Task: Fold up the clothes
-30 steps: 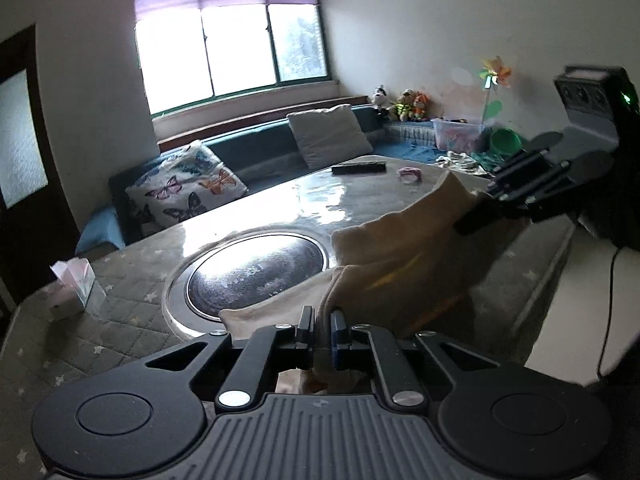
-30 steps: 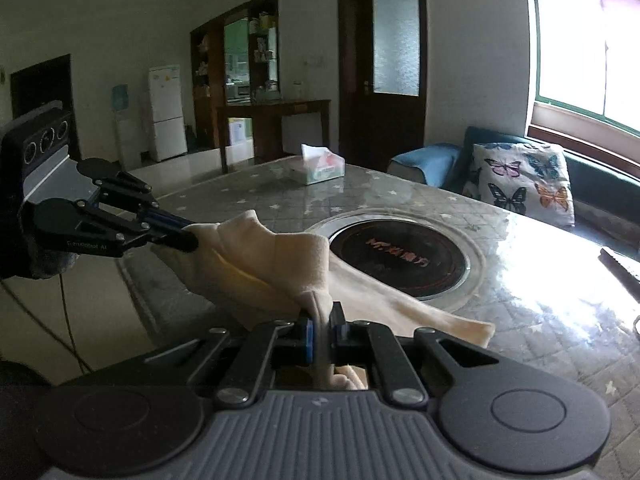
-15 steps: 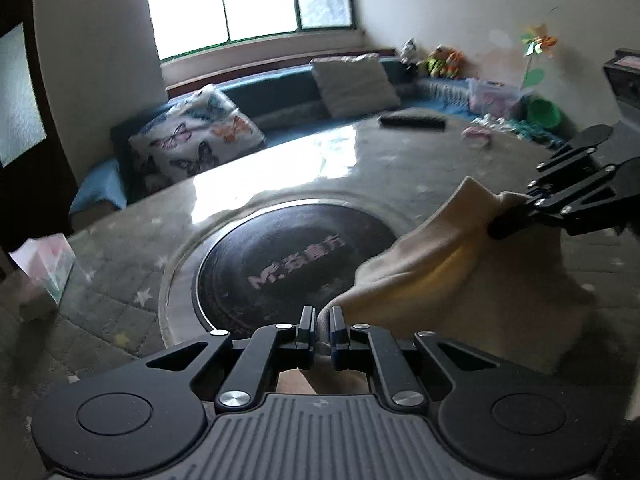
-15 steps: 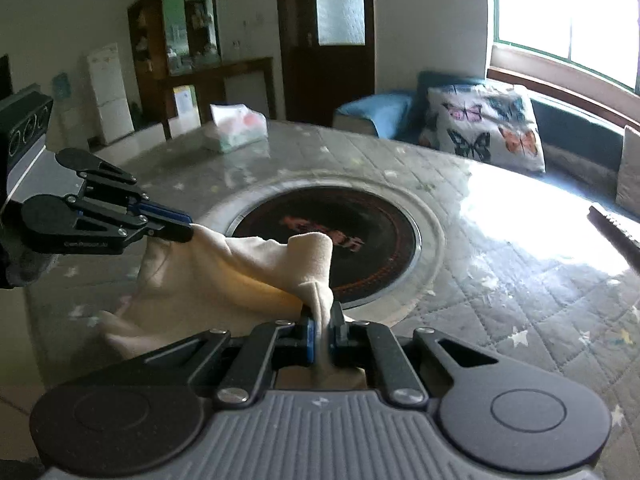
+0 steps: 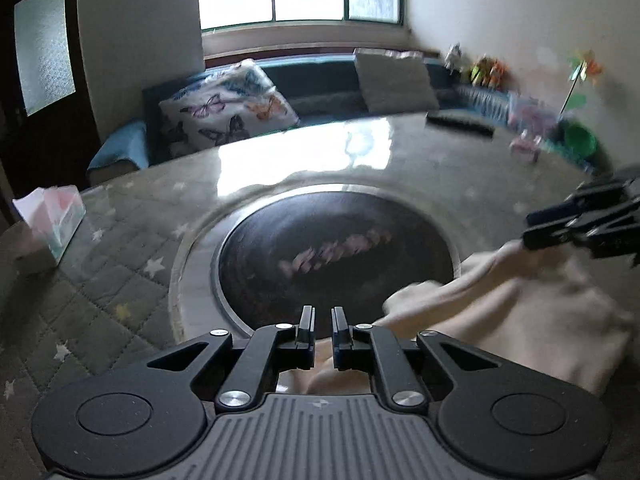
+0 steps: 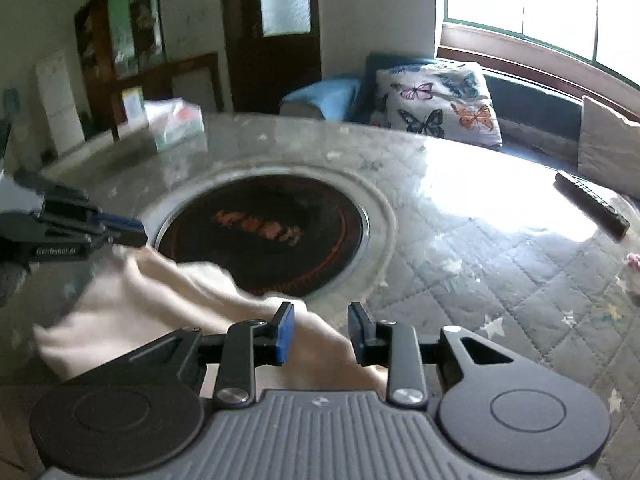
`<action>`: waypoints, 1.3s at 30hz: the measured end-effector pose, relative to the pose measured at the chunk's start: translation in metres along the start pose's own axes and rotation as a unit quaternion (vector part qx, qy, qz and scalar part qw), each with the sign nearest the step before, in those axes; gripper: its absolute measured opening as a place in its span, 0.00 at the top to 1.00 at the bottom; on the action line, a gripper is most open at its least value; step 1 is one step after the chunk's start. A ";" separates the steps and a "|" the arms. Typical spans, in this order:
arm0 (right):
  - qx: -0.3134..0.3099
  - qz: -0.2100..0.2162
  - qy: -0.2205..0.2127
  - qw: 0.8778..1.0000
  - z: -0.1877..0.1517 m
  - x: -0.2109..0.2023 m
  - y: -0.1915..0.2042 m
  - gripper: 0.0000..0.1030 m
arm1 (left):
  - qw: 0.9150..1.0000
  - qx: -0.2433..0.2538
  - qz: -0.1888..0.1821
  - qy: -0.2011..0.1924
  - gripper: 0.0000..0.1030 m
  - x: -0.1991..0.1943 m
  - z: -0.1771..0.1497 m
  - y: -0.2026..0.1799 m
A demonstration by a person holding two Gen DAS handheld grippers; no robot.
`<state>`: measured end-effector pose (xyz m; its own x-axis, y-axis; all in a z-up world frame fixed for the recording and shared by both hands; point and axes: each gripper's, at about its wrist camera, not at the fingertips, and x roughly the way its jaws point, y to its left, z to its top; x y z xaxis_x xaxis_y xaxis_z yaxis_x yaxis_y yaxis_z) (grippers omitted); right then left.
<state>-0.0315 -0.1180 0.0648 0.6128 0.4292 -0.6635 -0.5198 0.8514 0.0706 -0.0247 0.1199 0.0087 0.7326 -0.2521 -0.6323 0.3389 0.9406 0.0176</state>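
Note:
A cream garment lies bunched on the table near its front edge, also in the right wrist view. My left gripper stands just above the cloth with a small gap between its fingers and nothing in it. My right gripper is wide open over the cloth. Each gripper shows in the other's view: the right one at the cloth's far end, the left one at the other end. Both views are blurred by motion.
The table has a quilted star-print cover under glass and a round black hob in its middle. A tissue box stands at the left, a black remote and a small pink thing at the far side. A sofa with cushions runs behind.
Both grippers have lowered toward the table and let go of the garment. The right one has opened wide, the left only slightly. The cloth has dropped onto the table.

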 end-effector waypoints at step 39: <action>0.041 -0.018 -0.002 0.999 -0.034 -0.010 -0.025 0.80 | 0.999 0.029 -0.025 0.013 0.85 0.010 0.001 -0.050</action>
<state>-0.0452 -0.1541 0.0441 0.6333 0.3983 -0.6635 -0.4461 0.8885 0.1076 -0.0339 0.0704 0.0024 0.6982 -0.2917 -0.6538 0.4085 0.9123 0.0293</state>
